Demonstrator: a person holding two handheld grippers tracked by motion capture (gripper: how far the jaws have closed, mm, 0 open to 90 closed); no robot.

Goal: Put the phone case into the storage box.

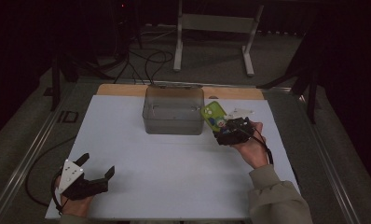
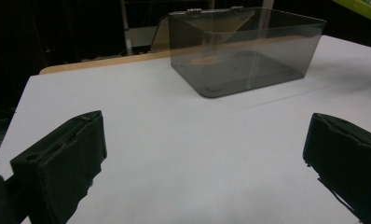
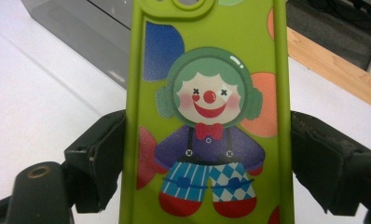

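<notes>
At about seven o'clock on the white desk [image 1: 174, 186], the left hand-held gripper [image 1: 96, 166] rests idle with its black jaws spread wide and nothing between them. At about three o'clock the right hand-held gripper [image 1: 224, 132] is clamped on the long edges of a lime-green phone case printed with a cartoon clown [image 3: 207, 116], its pads pressing both sides, and the case is lifted clear of the desk just right of the smoky translucent plastic box [image 1: 173, 110]. The step in hand looks like carrying the case to the box. The next move probably calls for raising the case above the box's near right wall, swinging it toward nine o'clock over the open top, then lowering and parting the jaws. That wall is the one thing in the way, and a low carry could knock it. Beyond the gripper, at about one o'clock, some pale flat pieces [image 1: 240, 113] lie on the desk, too small to identify.
</notes>
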